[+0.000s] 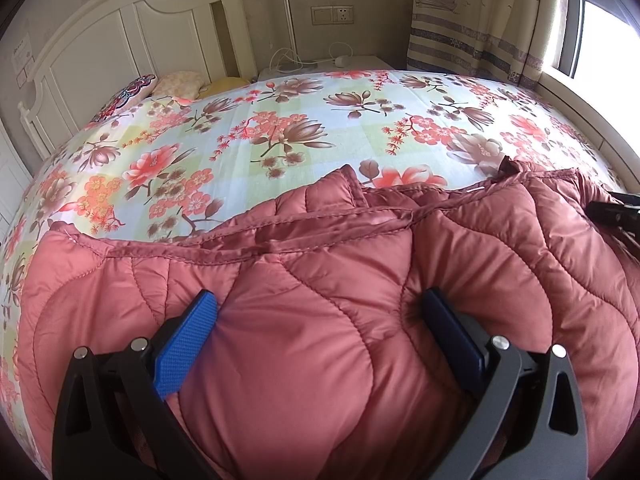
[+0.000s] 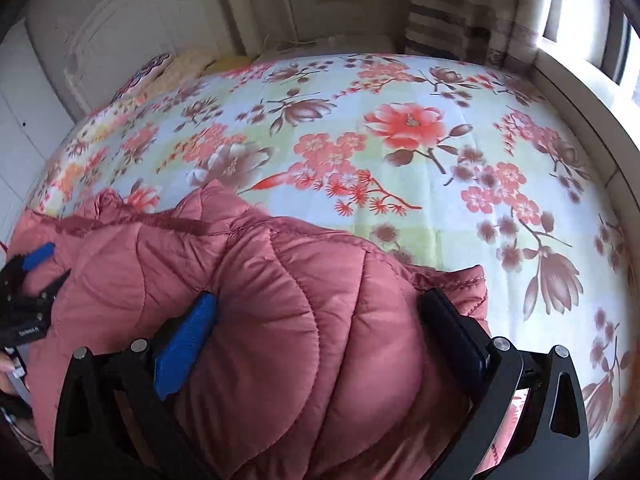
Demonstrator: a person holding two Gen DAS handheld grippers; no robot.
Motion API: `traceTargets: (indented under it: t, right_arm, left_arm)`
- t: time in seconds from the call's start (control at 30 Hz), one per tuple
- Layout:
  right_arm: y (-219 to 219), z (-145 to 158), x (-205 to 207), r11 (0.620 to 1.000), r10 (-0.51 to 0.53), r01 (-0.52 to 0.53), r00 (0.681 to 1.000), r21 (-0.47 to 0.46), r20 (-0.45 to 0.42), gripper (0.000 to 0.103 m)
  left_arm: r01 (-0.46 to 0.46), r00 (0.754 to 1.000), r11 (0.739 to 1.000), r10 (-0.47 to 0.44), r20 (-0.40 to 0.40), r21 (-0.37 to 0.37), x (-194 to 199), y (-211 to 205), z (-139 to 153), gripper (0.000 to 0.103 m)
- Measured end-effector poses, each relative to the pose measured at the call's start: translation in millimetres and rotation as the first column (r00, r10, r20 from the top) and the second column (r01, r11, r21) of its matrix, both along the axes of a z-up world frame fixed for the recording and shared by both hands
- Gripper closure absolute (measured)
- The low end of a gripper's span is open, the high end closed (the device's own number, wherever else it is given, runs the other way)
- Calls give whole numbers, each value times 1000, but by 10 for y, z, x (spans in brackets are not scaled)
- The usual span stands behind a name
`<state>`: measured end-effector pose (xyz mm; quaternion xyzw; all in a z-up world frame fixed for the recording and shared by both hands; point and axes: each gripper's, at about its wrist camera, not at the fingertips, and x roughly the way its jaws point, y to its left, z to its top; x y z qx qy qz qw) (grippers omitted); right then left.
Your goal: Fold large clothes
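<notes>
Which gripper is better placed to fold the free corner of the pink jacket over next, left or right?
Probably the right gripper. Its fingers straddle the pink jacket next to the loose corner. The left gripper sits mid-panel, away from any corner.

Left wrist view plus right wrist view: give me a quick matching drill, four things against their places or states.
1. pink quilted puffer jacket
2. floral bedsheet
3. white headboard
4. left gripper

a. spread wide, padding bulging between its fingers
b. far left, behind the pillows
c. lying on the near part of the bed
d. covering the mattress

Pairs: 1-c, 2-d, 3-b, 4-a
</notes>
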<state>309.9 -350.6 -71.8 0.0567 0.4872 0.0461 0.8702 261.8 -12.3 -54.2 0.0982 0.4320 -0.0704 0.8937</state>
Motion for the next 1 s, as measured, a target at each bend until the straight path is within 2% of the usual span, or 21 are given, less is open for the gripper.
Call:
traceTargets:
  t: [0.1,0.2,0.27,0.37,0.47,0.53,0.57,0.6,0.63,0.87,1.0]
  right_arm:
    - [137,223,-114,995,10,-3,998,-95,68,5]
    - [340,545,-284,995,46,-30,982,-91,183,5]
    - [588,736,-374,993,99,-80,967,-87,236,5]
    - [990,820,-463,974,211,-183,946,-131,245,5]
    - [1355,586,-422,942,298,-259,938,-213,176,5]
    - [1504,217,-363,918,333,-309,941,-247,62,5]
    - [1501,70,-349,922,338,-318,939,-221,61,5]
    - [1455,40,-342,933,329,-306,939,-190,100,4]
    - [1413,22,-316,940,320,-303,942,-160,96,4]
    - [1358,-6,-285,945,316,-305,944,-122,93,4]
    - [1340,-8,-282,947,313,-303,945,-109,93,4]
  left_arm:
    - [-1,1000,1000,1,1,-3,0,4,1,2]
    - [-1,1000,1000,1,1,-3,-1,4,0,2]
    - [0,1000,1000,0,1,-4,-3,4,-3,2]
    - [0,1000,1000,0,1,-7,-2,-5,-1,2]
    - [0,1000,1000,0,1,-6,-2,13,-3,2]
    - [0,1000,1000,0,1,-8,-1,15,-2,2]
    - [-1,1000,1000,1,2,-12,-1,23,0,2]
    - [-5,1000,1000,5,2,-14,-5,32,1,2]
    - [-7,1000,1000,7,1,-18,-4,31,2,2]
    - [-27,999,1000,27,-19,0,-2,16,54,2]
    - [-60,996,998,62,58,-28,-88,185,354,2]
